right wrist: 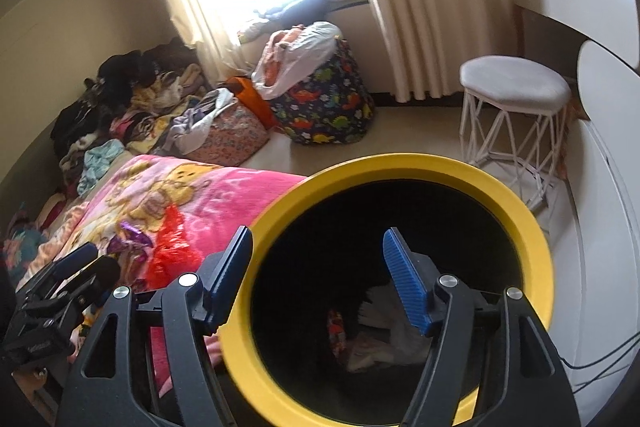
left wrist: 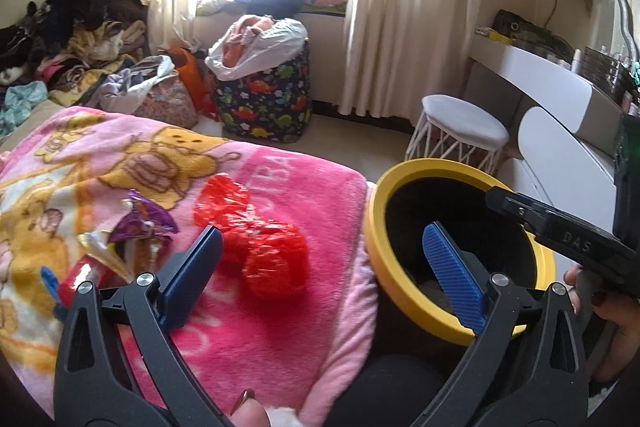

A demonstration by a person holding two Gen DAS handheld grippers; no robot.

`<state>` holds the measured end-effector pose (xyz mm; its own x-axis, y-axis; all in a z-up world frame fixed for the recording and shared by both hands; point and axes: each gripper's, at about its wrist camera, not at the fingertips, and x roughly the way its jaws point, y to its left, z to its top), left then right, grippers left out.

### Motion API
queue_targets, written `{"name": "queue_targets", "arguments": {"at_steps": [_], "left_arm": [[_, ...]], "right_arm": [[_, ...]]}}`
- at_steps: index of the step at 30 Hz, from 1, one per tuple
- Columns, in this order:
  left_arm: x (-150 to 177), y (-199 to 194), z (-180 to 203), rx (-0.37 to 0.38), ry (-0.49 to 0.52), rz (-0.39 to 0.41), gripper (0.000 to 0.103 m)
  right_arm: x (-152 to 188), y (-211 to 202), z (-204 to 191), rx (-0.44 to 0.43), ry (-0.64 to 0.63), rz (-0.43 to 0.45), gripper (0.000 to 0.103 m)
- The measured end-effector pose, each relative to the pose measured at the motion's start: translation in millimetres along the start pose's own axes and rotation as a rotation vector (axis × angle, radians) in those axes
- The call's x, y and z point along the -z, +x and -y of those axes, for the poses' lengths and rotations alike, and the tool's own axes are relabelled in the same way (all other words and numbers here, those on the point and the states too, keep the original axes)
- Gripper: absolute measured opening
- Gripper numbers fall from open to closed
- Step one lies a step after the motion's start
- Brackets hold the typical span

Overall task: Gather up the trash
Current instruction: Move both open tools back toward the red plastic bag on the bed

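Pink blanket point(left wrist: 280, 211) reads "BA" — black gripper point(left wrist: 568, 231) stamped "DAS".

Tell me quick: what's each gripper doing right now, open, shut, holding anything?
Left gripper: open, empty, above the crumpled red plastic bag.
Right gripper: open, empty, over the yellow-rimmed black bin.

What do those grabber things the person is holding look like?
Both grabbers share one design. The left gripper and the right gripper each have black plastic arms with cut-out holes and round silver bolts. Their fingers end in blue ribbed pads. White letters "DAS" mark the right one's black body in the left view.
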<state>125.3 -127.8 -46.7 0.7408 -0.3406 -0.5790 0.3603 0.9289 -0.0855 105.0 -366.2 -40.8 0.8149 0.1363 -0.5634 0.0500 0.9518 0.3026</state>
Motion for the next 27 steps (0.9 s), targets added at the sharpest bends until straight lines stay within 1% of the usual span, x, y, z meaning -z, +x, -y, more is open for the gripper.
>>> {"name": "queue_targets", "arguments": {"at_steps": [5,9,17,20,27], "left_arm": [[-1,-10,-18,-0.036,-0.018,0.023,0.092],[-2,-20,-42,-0.066,-0.055,0.045,0.092],[0,-37,-90,-0.15,-0.124,0.073,0.092],[4,-41,-111,-0.178,-0.169,0.073,0.092],[13,-47,-145,-0.233,-0.225,0.061,0.092]], "right_arm": [[1,0,-19,-0.026,-0.033,-0.006,0.067],[2,3,-36,-0.051,-0.05,-0.023,0.068],[1,8,-71,-0.102,-0.122,-0.039,0.069],[2,12,-83,-0.115,-0.144,-0.049,0.069],[6,21,-107,-0.139,-0.197,-0.077,0.069]]}}
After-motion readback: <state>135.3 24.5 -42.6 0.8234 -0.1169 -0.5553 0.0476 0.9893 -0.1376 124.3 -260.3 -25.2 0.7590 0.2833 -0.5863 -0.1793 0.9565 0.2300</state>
